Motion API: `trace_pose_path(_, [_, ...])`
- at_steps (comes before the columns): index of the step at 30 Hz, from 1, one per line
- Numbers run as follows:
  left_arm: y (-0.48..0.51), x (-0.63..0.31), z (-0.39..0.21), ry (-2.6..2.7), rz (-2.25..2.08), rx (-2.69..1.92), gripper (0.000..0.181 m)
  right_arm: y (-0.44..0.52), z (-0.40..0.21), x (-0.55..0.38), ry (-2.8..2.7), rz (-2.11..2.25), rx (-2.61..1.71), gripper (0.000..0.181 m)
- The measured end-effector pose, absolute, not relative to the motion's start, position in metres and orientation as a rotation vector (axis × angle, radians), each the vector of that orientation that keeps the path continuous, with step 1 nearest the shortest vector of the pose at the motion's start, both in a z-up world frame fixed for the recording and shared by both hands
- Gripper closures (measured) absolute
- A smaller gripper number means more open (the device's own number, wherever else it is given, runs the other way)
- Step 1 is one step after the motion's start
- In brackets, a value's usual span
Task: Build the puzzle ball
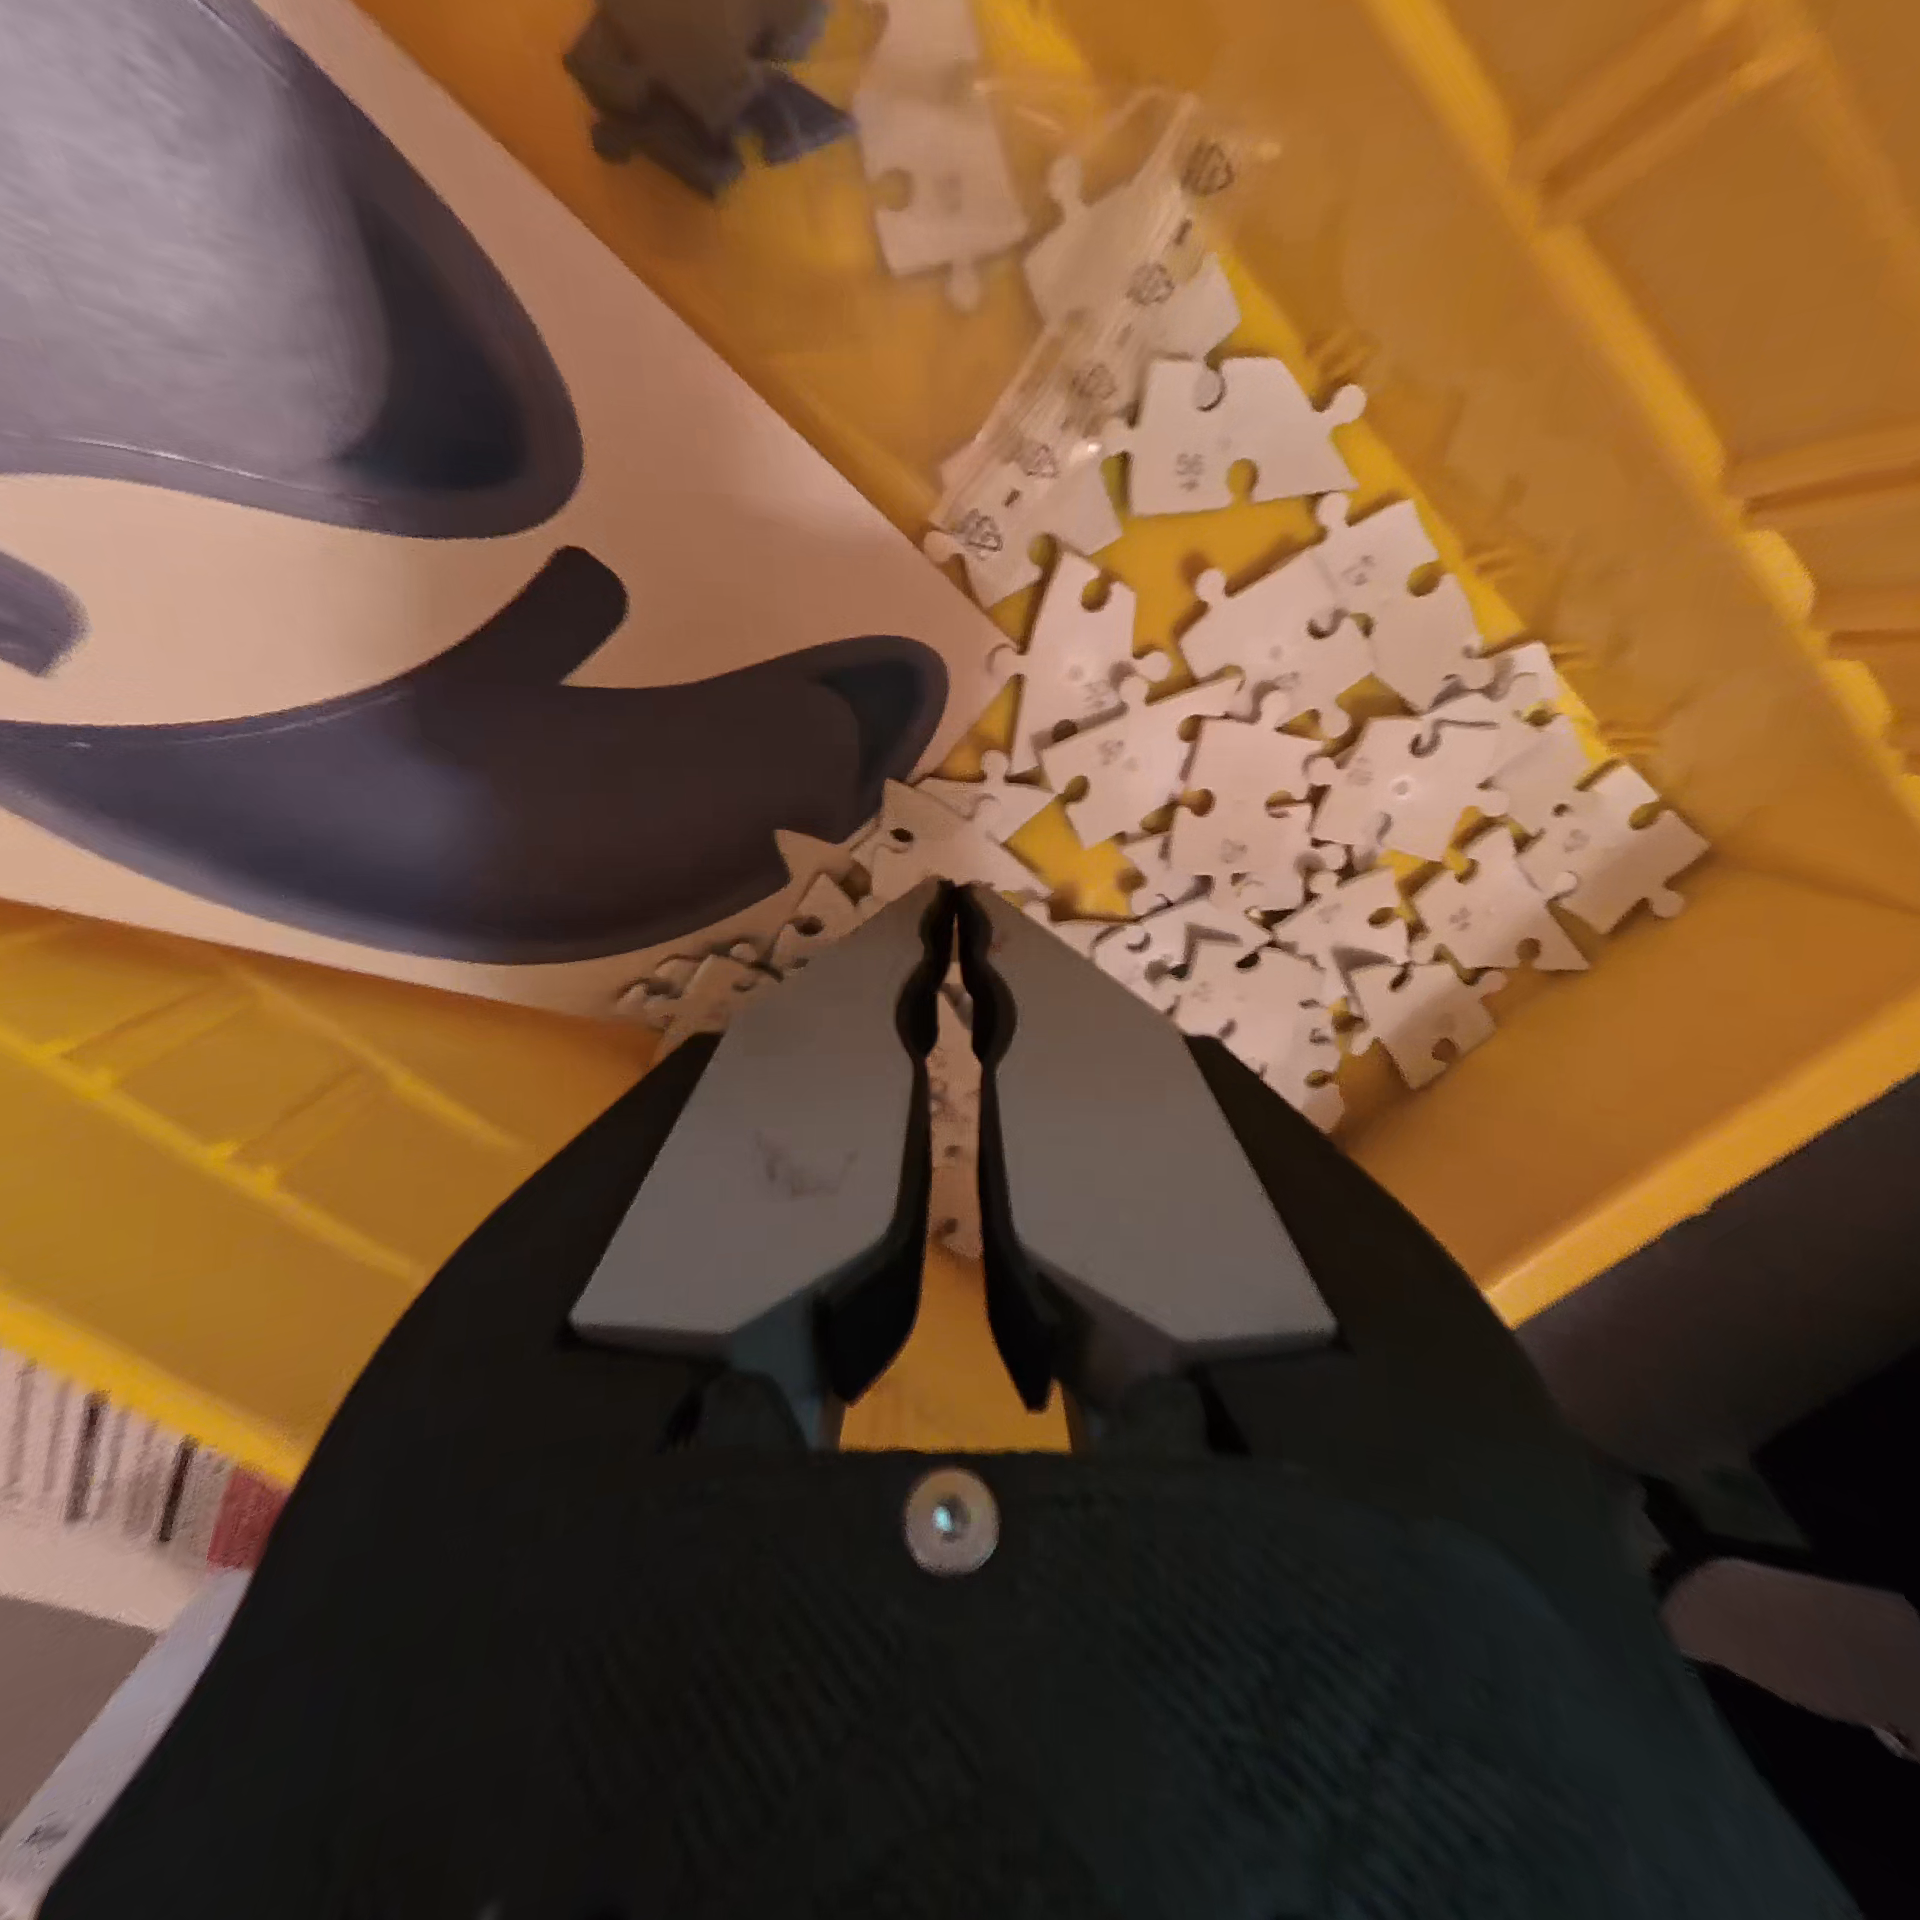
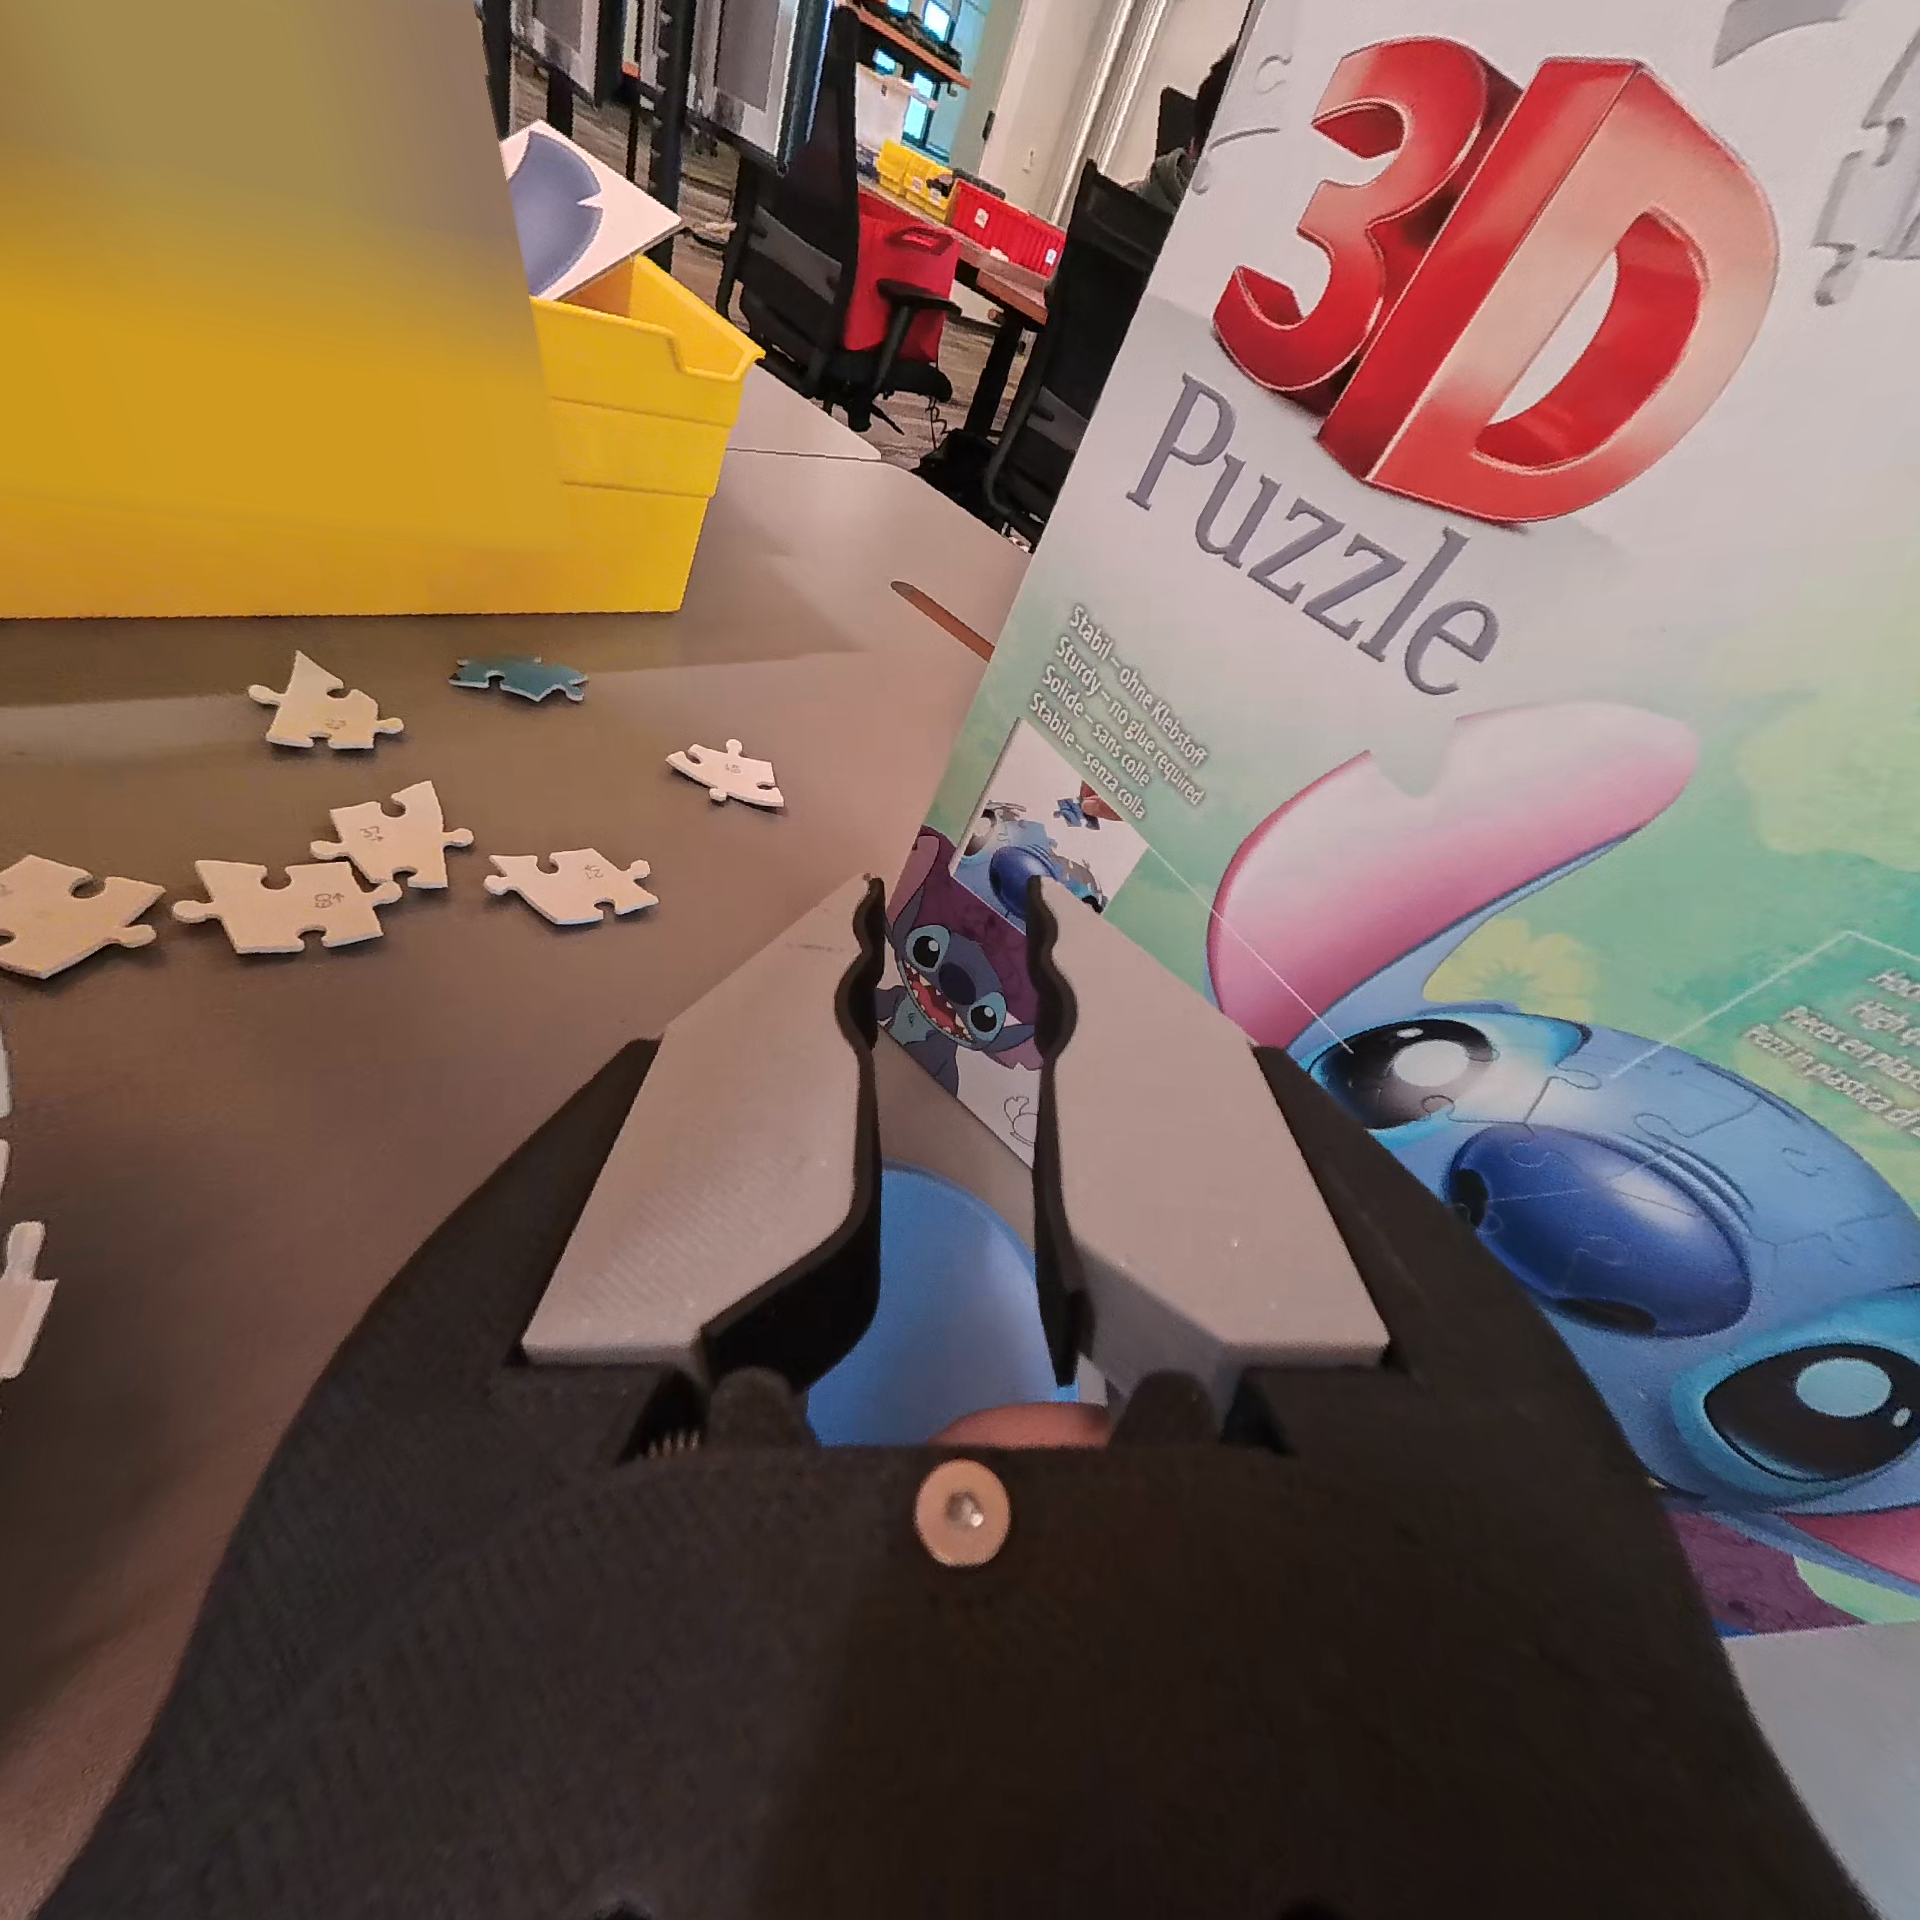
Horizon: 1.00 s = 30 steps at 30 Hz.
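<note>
In the left wrist view my left gripper [image 1: 951, 899] reaches down into a yellow bin [image 1: 1507, 1174]. It is shut, its tips pinching the edge of a white puzzle piece [image 1: 935, 836] at the corner of a heap of white pieces [image 1: 1268, 769]. In the right wrist view my right gripper [image 2: 951, 894] is open and empty, low over the grey table [image 2: 312, 1091]. It faces the upright puzzle box [image 2: 1455, 727]. A blue rounded part [image 2: 935, 1268] shows below, between its fingers. Several loose white pieces [image 2: 301, 904] and one teal piece [image 2: 520, 677] lie on the table to the left.
A printed sheet with dark curved shapes [image 1: 416, 520] leans in the bin beside the heap. A grey moulded part [image 1: 696, 94] and a clear bag [image 1: 1122, 343] lie at the bin's far end. The yellow bin [image 2: 312, 416] stands at left in the right wrist view. Chairs and red bins stand behind. Some 35 cm of space lies between my two pairs of fingers.
</note>
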<state>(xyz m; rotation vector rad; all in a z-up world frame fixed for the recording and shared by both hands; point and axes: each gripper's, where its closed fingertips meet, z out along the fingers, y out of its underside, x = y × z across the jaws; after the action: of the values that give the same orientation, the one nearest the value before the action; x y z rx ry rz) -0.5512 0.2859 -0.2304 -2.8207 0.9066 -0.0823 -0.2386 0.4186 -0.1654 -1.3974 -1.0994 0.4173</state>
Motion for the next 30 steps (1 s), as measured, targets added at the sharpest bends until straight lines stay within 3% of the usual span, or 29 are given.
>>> trace_pose_path(1, [0.283, -0.548, -0.234, 0.902, -0.123, -2.842, 0.180, 0.419, -0.165, -0.238, -1.099, 0.417, -1.397, 0.158])
trace_pose_path(3, [0.286, -0.552, -0.238, 0.861, -0.078, -2.866, 0.136, 0.419, -0.165, -0.238, -1.097, 0.418, -1.396, 0.158])
trace_pose_path(9, [0.279, -0.555, -0.248, 0.880, -0.030, -2.922, 0.150, 0.418, -0.165, -0.239, -1.100, 0.420, -1.397, 0.158])
trace_pose_path(30, [0.274, -0.567, -0.226, 0.857, -0.097, -2.889, 0.155, 0.418, -0.167, -0.240, -1.110, 0.419, -1.401, 0.159])
